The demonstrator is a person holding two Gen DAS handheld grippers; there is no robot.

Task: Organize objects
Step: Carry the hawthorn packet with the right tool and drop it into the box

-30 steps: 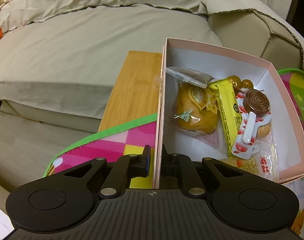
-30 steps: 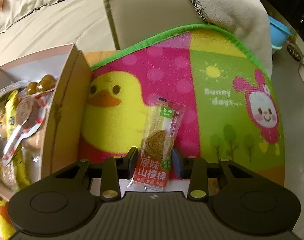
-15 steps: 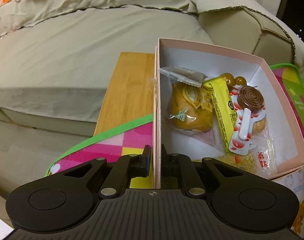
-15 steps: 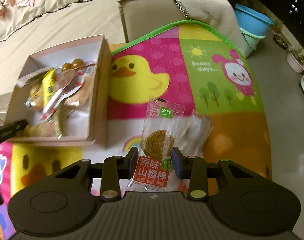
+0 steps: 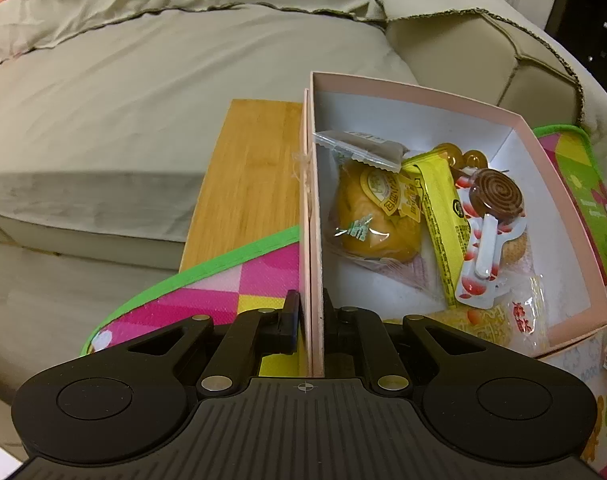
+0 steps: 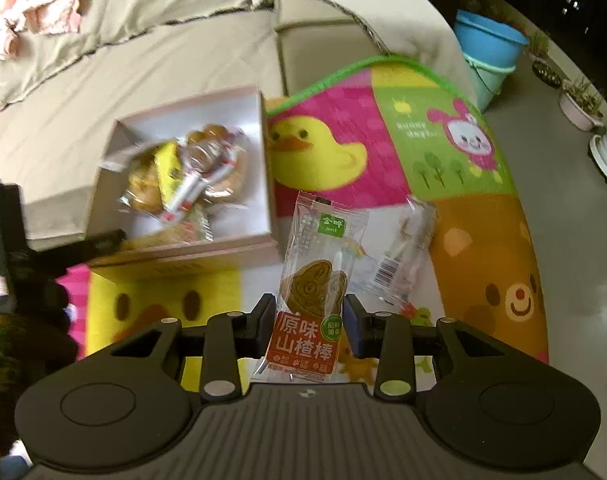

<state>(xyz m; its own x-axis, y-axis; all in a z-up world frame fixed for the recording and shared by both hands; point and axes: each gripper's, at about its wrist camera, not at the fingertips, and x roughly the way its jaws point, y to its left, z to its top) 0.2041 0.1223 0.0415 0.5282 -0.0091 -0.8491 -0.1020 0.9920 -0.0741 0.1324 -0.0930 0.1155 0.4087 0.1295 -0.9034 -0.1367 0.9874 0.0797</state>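
Right claw [image 6: 308, 322] pinches a hawthorn snack packet [image 6: 317, 280], long axis running 12 to 6 o'clock, lifted off the play mat [image 6: 483, 248]. Pink box [image 6: 263, 184] lies at 10 o'clock from it — likely drop target, already holding several snacks. Left claw [image 5: 310, 322] is closed on the box's near wall, steadying it. 1 clear wrapper [image 6: 403, 256] sits on the mat at 1 o'clock; nothing blocks the path.

The right claw [image 6: 308, 316] has lifted the snack packet [image 6: 315, 280] off the play mat [image 6: 443, 128], so the pink box [image 6: 263, 168] shows whole below it. A clear wrapper [image 6: 403, 252], seemingly 1 packet, now shows on the mat.
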